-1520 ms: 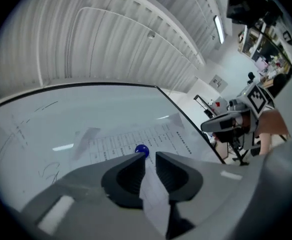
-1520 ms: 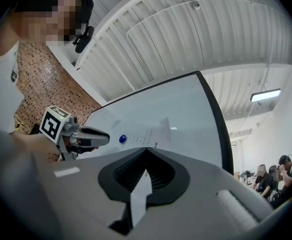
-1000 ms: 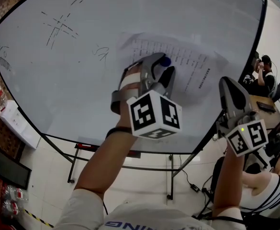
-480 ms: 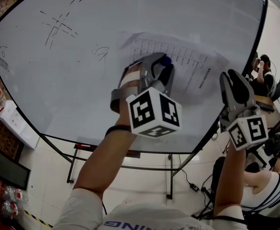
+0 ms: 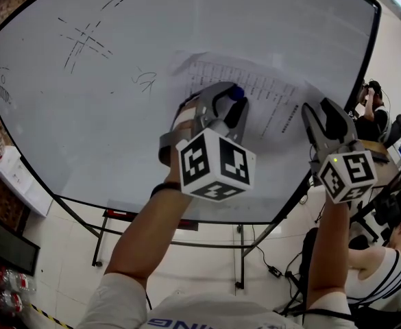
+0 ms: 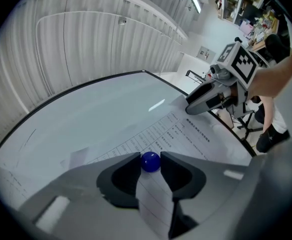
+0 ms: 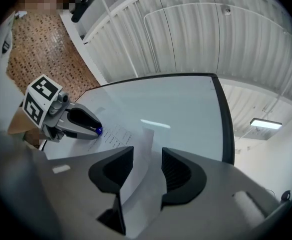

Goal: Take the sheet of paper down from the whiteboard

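A printed sheet of paper (image 5: 272, 91) hangs on the whiteboard (image 5: 104, 122), pinned by a round blue magnet (image 5: 236, 91). My left gripper (image 5: 232, 100) is at the magnet, jaws closing, and in the left gripper view the magnet (image 6: 150, 161) sits between the two tips, touching both. My right gripper (image 5: 321, 113) is at the sheet's right edge, jaws opening. In the right gripper view the loose paper edge (image 7: 136, 176) curls between those wide jaws (image 7: 147, 160) without being pinched. The left gripper (image 7: 88, 126) also shows there, at the far left of the board.
The board stands on a metal frame (image 5: 241, 252) over a tiled floor. People sit at desks to the right (image 5: 375, 108), and one sits at lower right (image 5: 385, 266). A white box (image 5: 15, 173) rests by the brick wall at left.
My right gripper has moved left to the paper's right edge and its jaws have gone from shut to wide. The left gripper stayed at the magnet, jaws narrowing on it.
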The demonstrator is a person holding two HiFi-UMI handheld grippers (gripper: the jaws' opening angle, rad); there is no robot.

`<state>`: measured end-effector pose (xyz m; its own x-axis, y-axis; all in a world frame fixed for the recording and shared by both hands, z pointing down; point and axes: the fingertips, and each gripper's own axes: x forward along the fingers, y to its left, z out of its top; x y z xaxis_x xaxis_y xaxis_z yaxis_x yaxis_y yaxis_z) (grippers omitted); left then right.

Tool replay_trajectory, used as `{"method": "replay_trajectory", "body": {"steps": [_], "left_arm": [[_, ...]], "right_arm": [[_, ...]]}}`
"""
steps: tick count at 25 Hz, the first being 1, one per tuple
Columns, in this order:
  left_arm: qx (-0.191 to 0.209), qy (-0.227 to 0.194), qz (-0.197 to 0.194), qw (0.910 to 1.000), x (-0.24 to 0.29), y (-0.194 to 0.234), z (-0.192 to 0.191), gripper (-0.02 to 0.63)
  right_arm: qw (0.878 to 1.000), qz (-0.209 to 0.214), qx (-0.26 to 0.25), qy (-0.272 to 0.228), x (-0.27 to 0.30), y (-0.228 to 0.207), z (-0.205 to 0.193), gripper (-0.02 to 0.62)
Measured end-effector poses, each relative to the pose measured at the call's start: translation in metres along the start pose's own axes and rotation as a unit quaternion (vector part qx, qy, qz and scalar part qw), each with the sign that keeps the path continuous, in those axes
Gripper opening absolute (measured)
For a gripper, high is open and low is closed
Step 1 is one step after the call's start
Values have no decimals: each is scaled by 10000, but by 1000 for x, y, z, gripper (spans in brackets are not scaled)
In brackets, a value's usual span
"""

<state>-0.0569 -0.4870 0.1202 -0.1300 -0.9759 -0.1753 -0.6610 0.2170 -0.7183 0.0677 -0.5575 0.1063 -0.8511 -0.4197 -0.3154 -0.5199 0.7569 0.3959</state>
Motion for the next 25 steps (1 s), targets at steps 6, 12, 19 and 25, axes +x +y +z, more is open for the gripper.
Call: {"method": "replay_trajectory", "body": {"steps": [6,12,19,25], "left_arm": [[-378,-145,-124,9991,-1,0,1,135],[-1084,-423,-408,9924,-13,1,1,135],[-1996,-604,-706,9755,-56,-10,-21,135],[-2796,-195,-827,9564,-85,-49,-83,135]], "right_arm": [[10000,28,-72,21,2,7,1,8],[9999,92,11,-103,-9,12,9,8],[9979,512,221,324,-47,43,-25,8],[9924,557,900,620,-85,76,-81,8]]}}
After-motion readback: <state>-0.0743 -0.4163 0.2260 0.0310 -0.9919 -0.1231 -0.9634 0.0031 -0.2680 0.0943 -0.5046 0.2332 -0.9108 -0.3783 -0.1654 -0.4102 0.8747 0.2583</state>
